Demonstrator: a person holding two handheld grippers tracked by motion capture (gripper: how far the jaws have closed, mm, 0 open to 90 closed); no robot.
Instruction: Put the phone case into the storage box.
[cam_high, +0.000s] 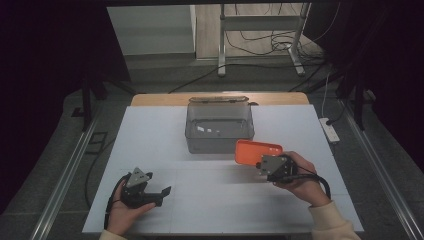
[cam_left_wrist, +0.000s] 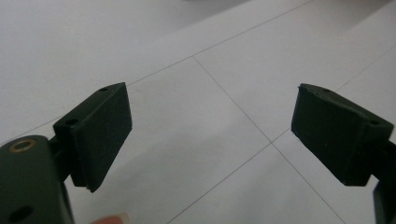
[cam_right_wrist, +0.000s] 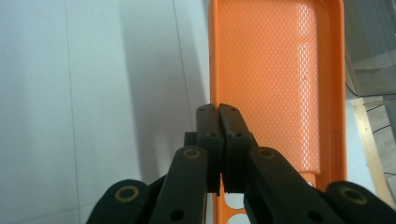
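An orange phone case (cam_high: 257, 150) (cam_right_wrist: 275, 79) hangs just above the white table, in front of the clear grey box (cam_high: 218, 141). My right gripper (cam_high: 260, 164) (cam_right_wrist: 218, 112) is shut on one long rim of the case, whose dotted inner face is turned to the camera in the right gripper view. My left gripper (cam_high: 157, 185) (cam_left_wrist: 212, 126) rests low at the table's front left. It is open, its two black pads (cam_left_wrist: 100, 130) far apart, with bare table between them.
The clear box stands at mid-table with its lid (cam_high: 217, 99) tipped back behind it; a corner of the box (cam_right_wrist: 369, 46) lies beside the case. A power strip (cam_high: 330, 129) lies on the floor past the right table edge. Cables and a metal stand (cam_high: 260, 30) are beyond the table.
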